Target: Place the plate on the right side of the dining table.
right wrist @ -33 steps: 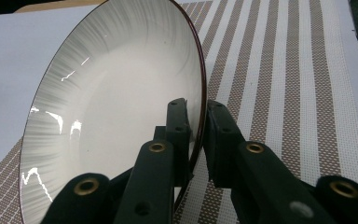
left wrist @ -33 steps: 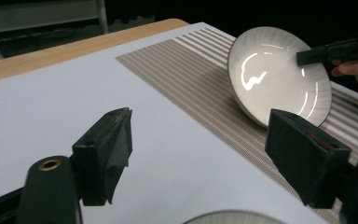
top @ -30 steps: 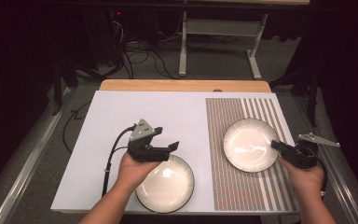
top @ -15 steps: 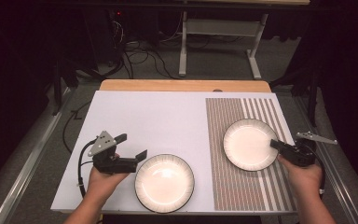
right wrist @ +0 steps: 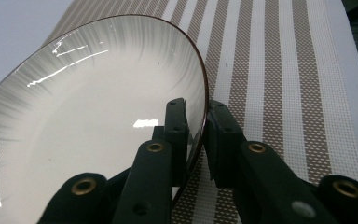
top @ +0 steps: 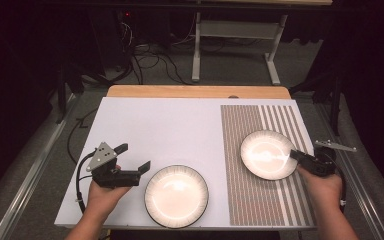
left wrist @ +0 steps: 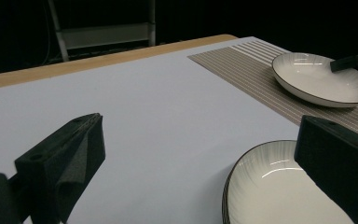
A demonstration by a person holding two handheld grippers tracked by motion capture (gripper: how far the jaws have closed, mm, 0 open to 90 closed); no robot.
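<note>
Table: a white table top (top: 170,125) with a wooden far edge; a brown and white striped mat (top: 260,200) covers its right part.
Near plate: a round white plate with a dark rim (top: 176,196) lies flat on the white surface near the front edge, just right of the left gripper. In the left gripper view (left wrist: 279,196) its lower right part is cut off by the frame and by one jaw.
Far plate: a second white plate with a dark rim (top: 266,154) sits on the striped mat, well apart from the first. In the right gripper view (right wrist: 88,107) its left side runs out of frame.
Left gripper: the left gripper (top: 130,157) is held in the person's left hand (top: 102,192), just left of the near plate and not touching it. Its jaws stand wide apart with nothing between them, pointing right across the table.
Right gripper: the right gripper (top: 296,154), in the right hand (top: 322,187), points left. Its jaws are clamped on the far plate's right rim, one jaw inside the bowl and one outside, seen in the right gripper view (right wrist: 195,135).
Hidden: whether the gripped rim is lifted off the mat cannot be told.
Writing: no readable label or brand on the plates or grippers.
Background: a dark floor with cables (top: 150,60) and a metal frame (top: 235,35) beyond the table.
</note>
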